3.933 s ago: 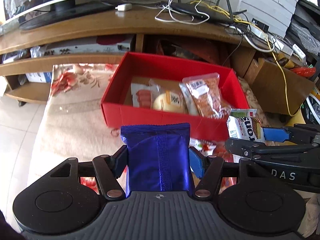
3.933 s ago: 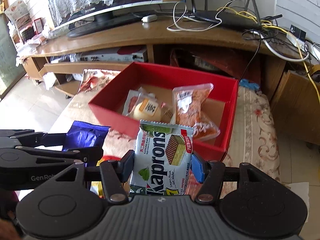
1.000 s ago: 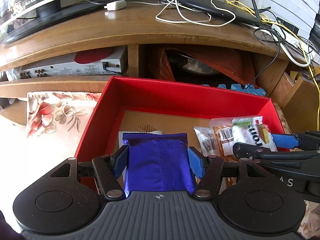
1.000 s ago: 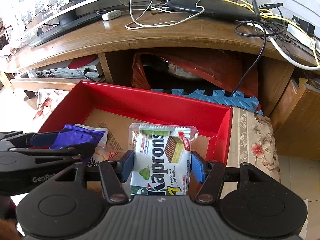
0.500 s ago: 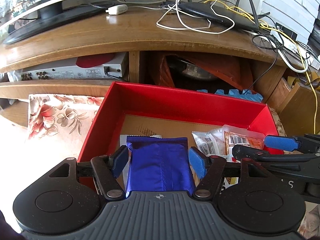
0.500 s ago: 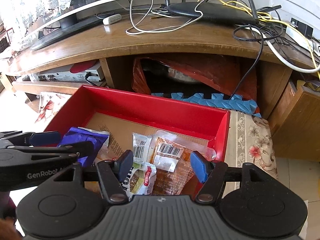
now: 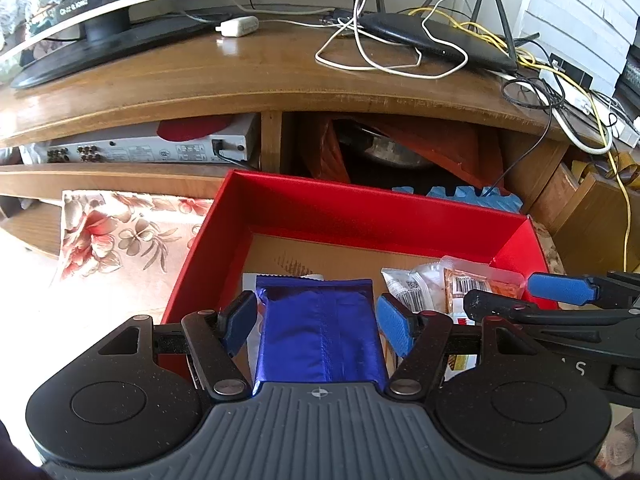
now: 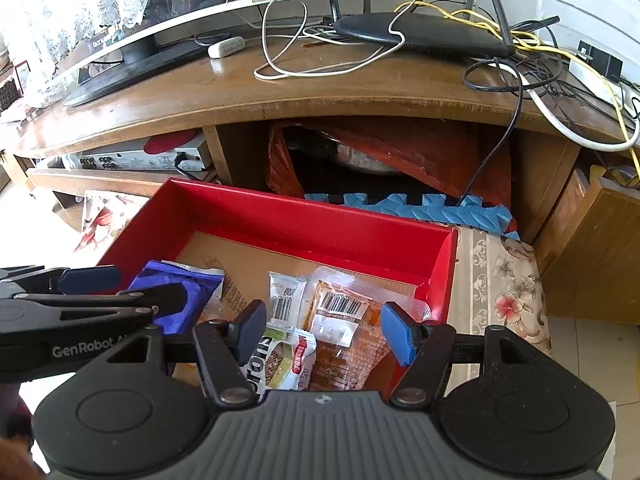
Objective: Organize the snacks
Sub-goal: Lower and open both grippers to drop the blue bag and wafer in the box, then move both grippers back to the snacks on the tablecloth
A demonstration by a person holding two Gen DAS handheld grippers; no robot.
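A red box [image 7: 360, 208] [image 8: 304, 216] holds several snack packs on its cardboard floor. My left gripper [image 7: 318, 322] is open over the box's left part; a blue foil pack [image 7: 318, 332] lies between its pads, with a gap on each side. The pack also shows in the right wrist view [image 8: 176, 284]. My right gripper [image 8: 324, 332] is open over the box's right part. The Kaprons wafer pack [image 8: 282, 360] lies below it in the box, beside a clear pack of orange snacks [image 8: 344, 320] and a small barcoded packet [image 8: 286, 296].
The box sits on a floral cloth [image 7: 120, 236] [image 8: 504, 280] in front of a wooden TV stand [image 7: 260, 80]. Cables and a router [image 8: 420, 34] lie on the stand. Blue foam mats [image 8: 416, 208] lie behind the box.
Both grippers moved forward over the box. The right gripper opened and let the Kaprons pack drop into the box. The left gripper opened off the blue pack within the last second.
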